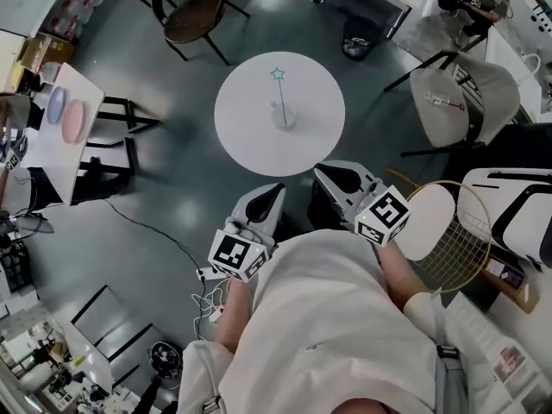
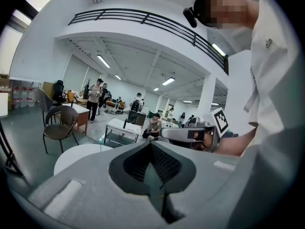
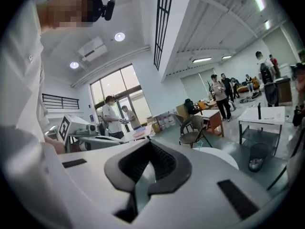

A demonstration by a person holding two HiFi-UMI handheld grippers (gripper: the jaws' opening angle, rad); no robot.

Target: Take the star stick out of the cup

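A round white table [image 1: 250, 136] stands ahead of me in the head view. On it is a small clear cup [image 1: 285, 117] holding a thin stick topped by a teal star [image 1: 277, 74], which leans up and away. My left gripper [image 1: 278, 188] and right gripper [image 1: 321, 171] hover side by side at the table's near edge, well short of the cup. Both have their jaws shut with nothing between them. The right gripper view shows its shut jaws [image 3: 150, 144], and the star [image 3: 200, 144] small over the table [image 3: 221, 157]. The left gripper view shows shut jaws [image 2: 151, 144] and the table [image 2: 78, 155].
A brown chair [image 1: 194, 11] stands beyond the table. A square white table [image 1: 52, 158] with a pink and a blue plate is at the left. To my right are a badminton racket [image 1: 457, 231] and white chairs [image 1: 470, 93]. Cables [image 1: 164, 240] trail on the floor.
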